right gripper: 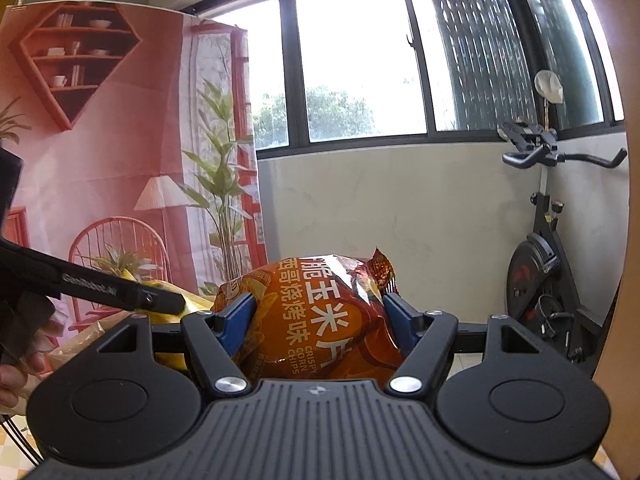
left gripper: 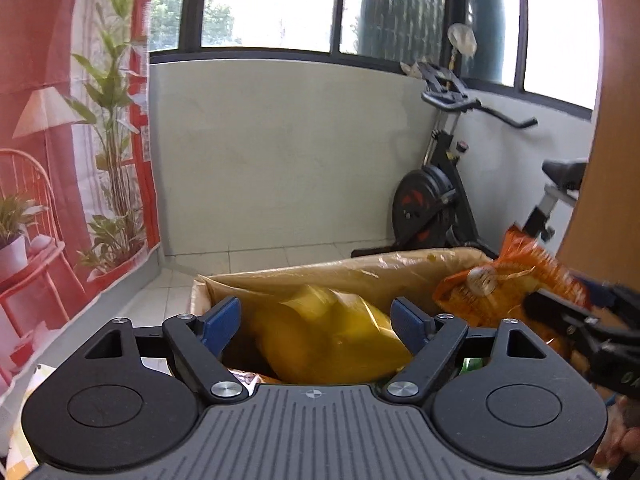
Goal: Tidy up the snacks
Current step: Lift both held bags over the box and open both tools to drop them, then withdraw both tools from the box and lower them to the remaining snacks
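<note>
My left gripper (left gripper: 316,322) is open, its blue pads either side of a yellow snack bag (left gripper: 332,336) without touching it. The bag is blurred and lies in a cardboard box (left gripper: 360,276) lined with clear plastic. My right gripper (right gripper: 318,318) is shut on an orange corn chips bag (right gripper: 320,312), held upright in the air. In the left wrist view this orange bag (left gripper: 496,288) hangs over the box's right side, with the right gripper's black fingers (left gripper: 560,312) on it. The left gripper's arm (right gripper: 92,284) shows at the left of the right wrist view.
An exercise bike (left gripper: 444,196) stands by the white wall behind the box. A red printed backdrop (left gripper: 68,160) hangs on the left. A wooden panel (left gripper: 608,152) rises at the right edge. White floor tiles (left gripper: 200,272) lie beyond the box.
</note>
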`<state>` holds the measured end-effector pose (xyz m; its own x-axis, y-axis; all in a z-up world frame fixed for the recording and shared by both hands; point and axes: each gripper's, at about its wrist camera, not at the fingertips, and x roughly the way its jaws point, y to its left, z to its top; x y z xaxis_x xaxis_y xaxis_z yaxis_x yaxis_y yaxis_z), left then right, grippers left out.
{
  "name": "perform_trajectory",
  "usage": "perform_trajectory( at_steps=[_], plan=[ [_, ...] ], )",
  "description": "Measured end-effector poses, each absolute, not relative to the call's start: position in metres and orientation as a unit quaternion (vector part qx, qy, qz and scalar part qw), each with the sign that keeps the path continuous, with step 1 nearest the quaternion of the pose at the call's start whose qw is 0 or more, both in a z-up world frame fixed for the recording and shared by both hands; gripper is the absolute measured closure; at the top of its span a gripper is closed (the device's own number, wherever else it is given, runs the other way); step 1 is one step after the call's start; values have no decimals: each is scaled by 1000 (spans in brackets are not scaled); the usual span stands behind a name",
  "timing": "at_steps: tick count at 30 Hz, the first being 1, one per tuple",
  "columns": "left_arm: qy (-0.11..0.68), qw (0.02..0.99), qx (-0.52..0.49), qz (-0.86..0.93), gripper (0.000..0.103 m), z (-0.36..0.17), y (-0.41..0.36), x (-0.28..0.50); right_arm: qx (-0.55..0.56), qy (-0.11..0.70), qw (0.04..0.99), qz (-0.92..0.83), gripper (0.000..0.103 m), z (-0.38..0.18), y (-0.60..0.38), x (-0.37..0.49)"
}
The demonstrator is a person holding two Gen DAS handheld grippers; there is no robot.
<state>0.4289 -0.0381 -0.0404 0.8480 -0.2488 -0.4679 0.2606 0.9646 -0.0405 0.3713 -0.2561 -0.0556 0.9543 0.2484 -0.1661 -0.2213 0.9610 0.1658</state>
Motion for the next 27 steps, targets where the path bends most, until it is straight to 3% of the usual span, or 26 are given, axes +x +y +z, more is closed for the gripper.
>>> perform_trajectory(
  at_steps=[10, 16, 22, 27],
  plan=[
    [226, 968, -24, -101, 19, -27, -18, 429, 96, 134, 979, 122, 31, -48, -233, 407],
    [240, 966, -24, -93, 19, -28, -13, 422, 84, 198, 972, 98, 27, -48, -217, 434],
    [241, 966, -25, -94, 19, -21, -7, 407, 87, 201, 973, 76, 19, -45, -222, 424],
    [234, 967, -23, -94, 18, -13, -2, 382, 87, 195, 974, 74, 19, -37, -227, 398]
  ],
)
